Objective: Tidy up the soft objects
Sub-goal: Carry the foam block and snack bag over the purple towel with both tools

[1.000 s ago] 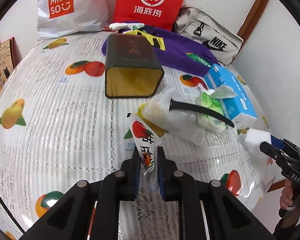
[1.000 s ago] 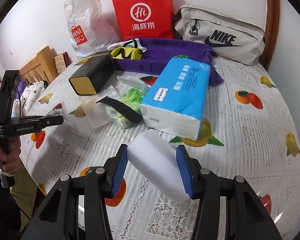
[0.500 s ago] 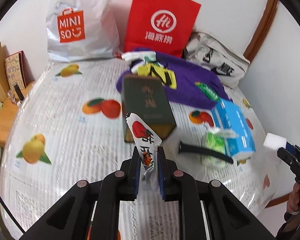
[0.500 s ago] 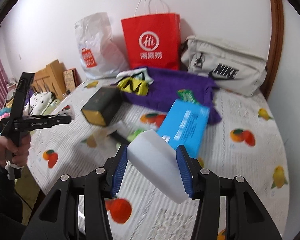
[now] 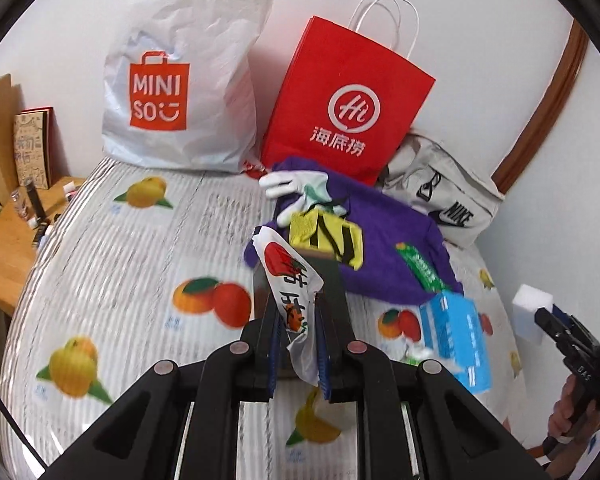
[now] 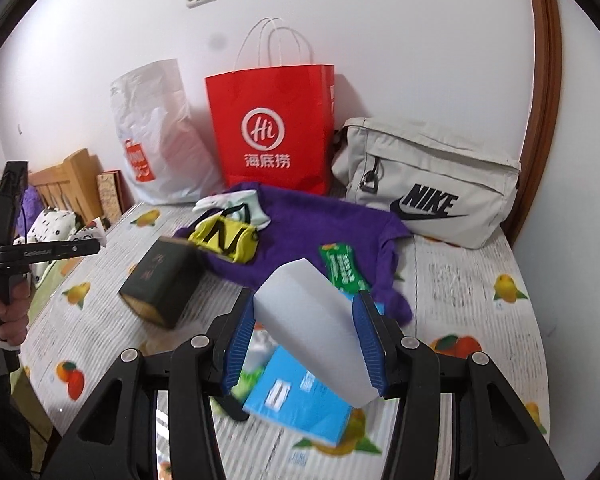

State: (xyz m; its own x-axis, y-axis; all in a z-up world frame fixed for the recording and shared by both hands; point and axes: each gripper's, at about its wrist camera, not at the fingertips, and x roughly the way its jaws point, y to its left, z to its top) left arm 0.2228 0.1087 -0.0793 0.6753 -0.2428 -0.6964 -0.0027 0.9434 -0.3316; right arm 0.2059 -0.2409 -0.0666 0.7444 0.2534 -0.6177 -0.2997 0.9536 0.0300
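Observation:
My left gripper [image 5: 297,344] is shut on a white snack packet with a red strawberry print [image 5: 288,280] and holds it up above the table. My right gripper [image 6: 306,344] is shut on a white sponge block [image 6: 312,328], also lifted; the block shows at the right edge of the left wrist view [image 5: 532,312]. Below lie a blue tissue pack [image 6: 300,404], a dark box [image 6: 164,284], a purple cloth [image 6: 320,232], a yellow and black cloth [image 6: 224,240] and a green packet [image 6: 340,268].
Along the far wall stand a white MINISO bag [image 5: 172,92], a red paper bag [image 6: 272,128] and a beige Nike bag [image 6: 428,192]. The fruit-print tablecloth [image 5: 120,264] covers the table. A wooden shelf [image 5: 4,240] is on the left.
Both grippers have risen well above the table with their objects still held. The views now tilt up towards the bags at the wall.

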